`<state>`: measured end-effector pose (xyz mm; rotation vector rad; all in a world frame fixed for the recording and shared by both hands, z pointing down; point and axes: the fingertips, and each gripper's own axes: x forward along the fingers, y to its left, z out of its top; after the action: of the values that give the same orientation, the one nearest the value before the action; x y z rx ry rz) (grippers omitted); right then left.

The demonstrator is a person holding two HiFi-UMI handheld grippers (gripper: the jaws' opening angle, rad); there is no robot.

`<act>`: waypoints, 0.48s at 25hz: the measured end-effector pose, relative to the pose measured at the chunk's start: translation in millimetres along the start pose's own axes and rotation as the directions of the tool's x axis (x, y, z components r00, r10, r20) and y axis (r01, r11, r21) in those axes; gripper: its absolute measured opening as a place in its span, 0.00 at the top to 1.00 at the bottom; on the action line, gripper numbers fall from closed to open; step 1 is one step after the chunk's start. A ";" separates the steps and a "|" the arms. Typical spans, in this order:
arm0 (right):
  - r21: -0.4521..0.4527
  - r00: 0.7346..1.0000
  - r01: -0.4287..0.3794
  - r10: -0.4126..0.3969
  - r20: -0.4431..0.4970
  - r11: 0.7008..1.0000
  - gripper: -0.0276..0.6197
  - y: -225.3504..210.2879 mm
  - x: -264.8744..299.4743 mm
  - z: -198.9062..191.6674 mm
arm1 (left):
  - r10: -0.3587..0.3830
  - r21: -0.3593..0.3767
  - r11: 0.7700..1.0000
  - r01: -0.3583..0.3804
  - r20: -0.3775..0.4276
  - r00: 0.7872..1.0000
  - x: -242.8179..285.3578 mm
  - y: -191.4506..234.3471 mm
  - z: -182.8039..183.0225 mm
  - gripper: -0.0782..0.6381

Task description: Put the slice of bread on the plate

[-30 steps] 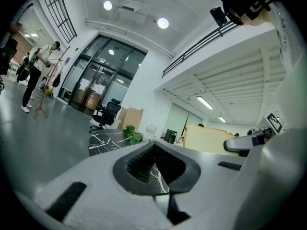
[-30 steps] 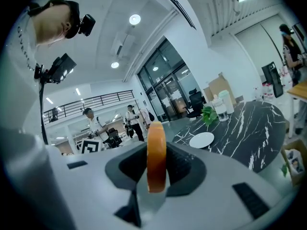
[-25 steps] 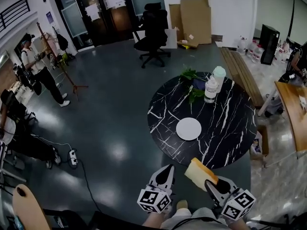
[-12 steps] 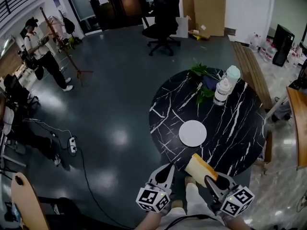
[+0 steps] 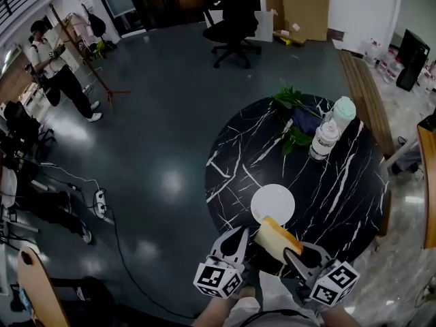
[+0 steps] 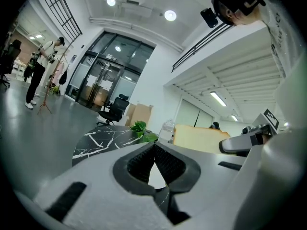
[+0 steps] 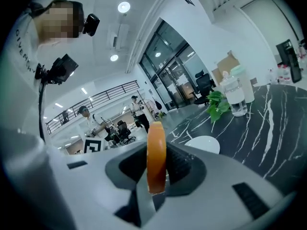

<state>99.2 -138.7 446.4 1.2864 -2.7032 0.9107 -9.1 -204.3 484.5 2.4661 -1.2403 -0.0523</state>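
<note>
The slice of bread [image 5: 276,237], pale with an orange-brown crust, stands on edge in my right gripper [image 5: 291,252], which is shut on it. In the head view it hangs over the near rim of the round black marble table [image 5: 327,182], just touching the near edge of the white plate [image 5: 272,201] in the picture. The right gripper view shows the bread [image 7: 156,155] edge-on between the pads of the right gripper [image 7: 156,176], with the plate [image 7: 204,143] ahead on the table. My left gripper [image 5: 236,240] is beside it to the left, shut and empty [image 6: 154,150].
Two plastic bottles [image 5: 323,140] and a leafy green plant [image 5: 293,101] stand at the table's far side. Beyond are a black office chair [image 5: 235,12] and cardboard boxes [image 5: 303,5]. A person [image 5: 58,67] stands far left. A power strip [image 5: 101,199] lies on the floor.
Both grippers have moved forward toward the table and a little lower. The bread, which was short of the table's rim, now reaches the plate's near edge.
</note>
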 end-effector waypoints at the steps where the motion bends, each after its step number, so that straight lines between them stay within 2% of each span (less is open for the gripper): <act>1: 0.001 1.000 -0.001 0.001 -0.003 1.000 0.82 -6.3 4.4 1.3 | 0.002 -0.003 1.000 -0.002 0.001 1.000 6.8 3.3 -1.5 0.88; 6: 0.063 1.000 -0.005 0.005 -0.012 0.998 0.82 -34.1 21.6 -1.8 | 0.014 -0.016 1.000 -0.014 0.004 1.000 30.3 15.6 -10.6 0.88; 12: 0.215 1.000 -0.009 0.007 0.009 0.976 0.82 -74.8 42.5 -12.8 | 0.024 -0.002 1.000 -0.024 0.000 1.000 47.6 29.3 -31.7 0.88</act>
<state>121.5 -199.1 504.8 1.3152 -2.6784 1.2318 3.8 -247.3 530.6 2.4492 -1.2686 -0.0476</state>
